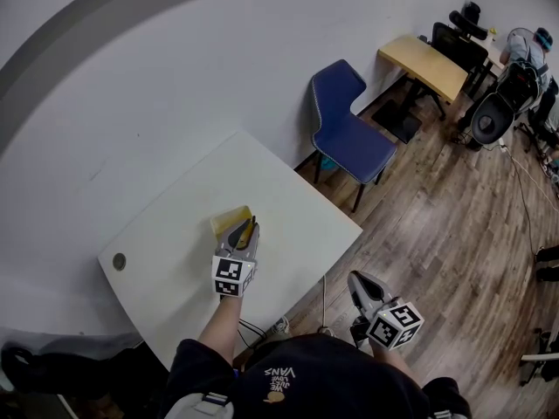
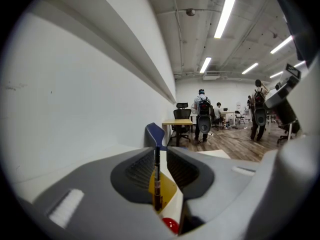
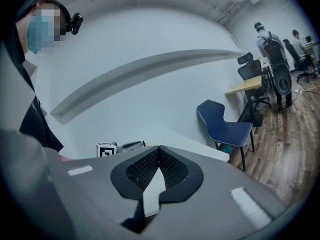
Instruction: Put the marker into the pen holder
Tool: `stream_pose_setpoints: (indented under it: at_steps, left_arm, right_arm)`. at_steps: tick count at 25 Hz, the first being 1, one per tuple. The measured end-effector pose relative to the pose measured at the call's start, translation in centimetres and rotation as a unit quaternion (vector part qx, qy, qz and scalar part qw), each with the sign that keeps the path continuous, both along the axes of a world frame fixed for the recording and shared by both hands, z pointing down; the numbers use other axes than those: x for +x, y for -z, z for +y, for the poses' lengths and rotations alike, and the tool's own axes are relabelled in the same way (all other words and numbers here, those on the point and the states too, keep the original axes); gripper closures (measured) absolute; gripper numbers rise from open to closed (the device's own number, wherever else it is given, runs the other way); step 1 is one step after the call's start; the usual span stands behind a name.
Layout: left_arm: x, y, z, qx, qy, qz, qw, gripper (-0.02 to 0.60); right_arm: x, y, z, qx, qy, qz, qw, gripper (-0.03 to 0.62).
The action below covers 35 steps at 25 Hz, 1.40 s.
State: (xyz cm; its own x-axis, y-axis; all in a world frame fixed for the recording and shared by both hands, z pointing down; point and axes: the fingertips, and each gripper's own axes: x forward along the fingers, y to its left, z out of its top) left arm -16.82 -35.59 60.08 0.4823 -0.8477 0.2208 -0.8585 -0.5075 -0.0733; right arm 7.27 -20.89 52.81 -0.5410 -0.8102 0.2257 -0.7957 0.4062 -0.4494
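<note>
The black marker (image 2: 157,179) stands upright between the jaws of my left gripper (image 2: 159,151), which is shut on it. Its lower end hangs over the open mouth of the yellow pen holder (image 2: 169,190), where something red (image 2: 171,225) shows just below. In the head view the left gripper (image 1: 245,228) is over the white table (image 1: 297,199), with the marker (image 1: 251,232) right beside the yellow pen holder (image 1: 227,219). My right gripper (image 1: 357,280) hangs off the table's near right side, over the floor. Its jaws (image 3: 159,150) are shut with nothing between them.
A blue chair (image 1: 348,127) stands past the table's far right corner, with a wooden desk (image 1: 424,65) and black office chairs (image 1: 489,112) beyond. People stand and sit in the far room (image 2: 203,115). A round cable hole (image 1: 119,261) sits near the table's left edge. Cables lie on the floor (image 1: 325,295).
</note>
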Motion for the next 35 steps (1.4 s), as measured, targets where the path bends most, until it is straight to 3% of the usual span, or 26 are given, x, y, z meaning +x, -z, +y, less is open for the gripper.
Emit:
stream_pose_setpoints:
  at_steps: [19, 35]
  left_arm:
    - [-0.1, 2.8, 2.6, 0.025, 0.022, 0.006, 0.9994, 0.471]
    - [-2.1, 6.5, 10.7, 0.051, 0.109, 0.02, 0.9925, 0.472]
  right_arm:
    - [-0.1, 0.4, -0.2, 0.009, 0.044, -0.013, 0.999, 0.594]
    - [-2.2, 1.9, 0.8, 0.031, 0.146, -0.027, 0.988, 0.594]
